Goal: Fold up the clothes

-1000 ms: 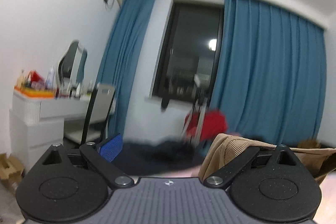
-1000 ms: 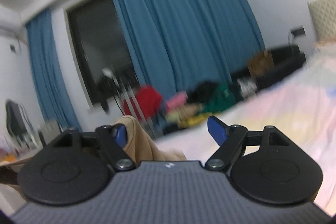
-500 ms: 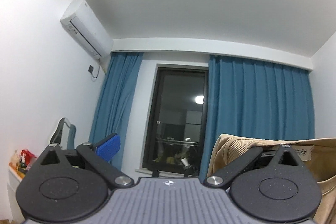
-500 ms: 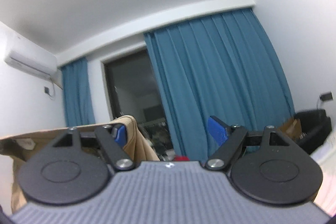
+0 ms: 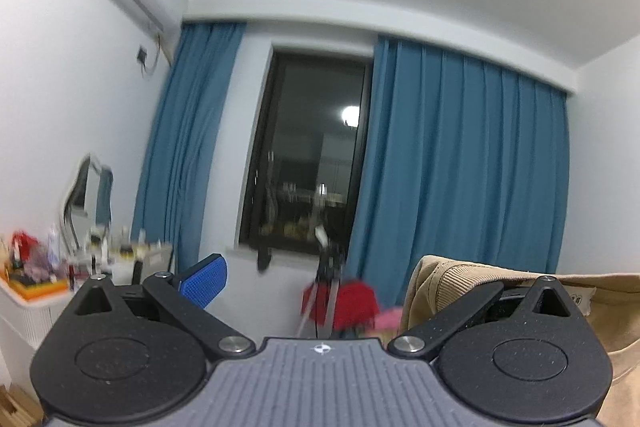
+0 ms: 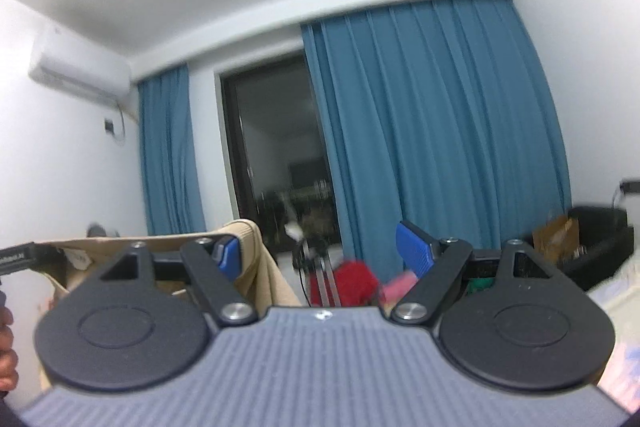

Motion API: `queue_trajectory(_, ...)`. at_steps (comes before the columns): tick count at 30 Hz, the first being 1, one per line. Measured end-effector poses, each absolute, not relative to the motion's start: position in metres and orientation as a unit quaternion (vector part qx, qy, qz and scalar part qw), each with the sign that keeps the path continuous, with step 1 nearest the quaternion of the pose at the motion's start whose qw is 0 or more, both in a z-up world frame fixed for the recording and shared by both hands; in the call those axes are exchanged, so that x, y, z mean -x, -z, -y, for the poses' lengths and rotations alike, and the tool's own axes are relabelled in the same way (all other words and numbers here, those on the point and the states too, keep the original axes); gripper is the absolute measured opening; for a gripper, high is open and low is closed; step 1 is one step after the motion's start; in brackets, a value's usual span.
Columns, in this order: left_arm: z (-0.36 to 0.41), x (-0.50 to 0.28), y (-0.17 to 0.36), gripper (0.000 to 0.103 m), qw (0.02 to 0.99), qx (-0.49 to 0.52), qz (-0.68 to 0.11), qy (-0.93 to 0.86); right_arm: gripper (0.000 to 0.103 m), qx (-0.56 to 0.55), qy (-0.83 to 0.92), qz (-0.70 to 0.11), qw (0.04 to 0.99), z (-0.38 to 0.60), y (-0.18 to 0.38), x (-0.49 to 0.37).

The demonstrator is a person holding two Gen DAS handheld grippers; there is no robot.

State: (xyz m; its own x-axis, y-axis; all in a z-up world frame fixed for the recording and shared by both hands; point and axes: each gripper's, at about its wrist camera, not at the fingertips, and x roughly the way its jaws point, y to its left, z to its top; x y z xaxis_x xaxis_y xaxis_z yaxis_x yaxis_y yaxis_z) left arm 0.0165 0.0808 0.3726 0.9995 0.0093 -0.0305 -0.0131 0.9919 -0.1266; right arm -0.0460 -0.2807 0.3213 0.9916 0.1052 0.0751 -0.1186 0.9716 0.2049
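A tan ribbed garment (image 5: pixel 448 279) hangs over the right finger of my left gripper (image 5: pixel 328 279) and hides it; the blue left pad (image 5: pixel 204 281) stands free. The jaws are wide apart with only the room showing between them. In the right wrist view the same tan garment (image 6: pixel 256 251) drapes over the left finger of my right gripper (image 6: pixel 320 254) and stretches off to the left. Its blue right pad (image 6: pixel 412 253) is bare and far from the cloth. Both grippers point level and are held high.
Blue curtains (image 5: pixel 460 167) frame a dark window (image 5: pixel 312 155). A cluttered white dresser (image 5: pixel 36 291) stands at the left. Red cloth on a stand (image 5: pixel 352 303) and a pink item (image 6: pixel 400 285) lie ahead. A dark box (image 6: pixel 592 247) sits at the right. A hand (image 6: pixel 6 347) shows at the edge.
Both grippers have risen with the tan garment still hung on their fingers. The bed and floor have dropped out of view. The jaws stand as wide as before.
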Motion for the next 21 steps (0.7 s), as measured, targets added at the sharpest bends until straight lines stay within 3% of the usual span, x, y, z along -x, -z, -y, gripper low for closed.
queue_trajectory(12,-0.048,-0.254,-0.207,0.103,0.989,0.058,-0.132,-0.028,0.08,-0.111,0.009,-0.051,0.992,0.276,-0.198,-0.161)
queue_trajectory(21,0.005,-0.462,-0.018,0.1,0.968,0.002,-0.249,-0.035,0.079,-0.09,0.05,-0.159,0.982,0.294,-0.037,-0.331)
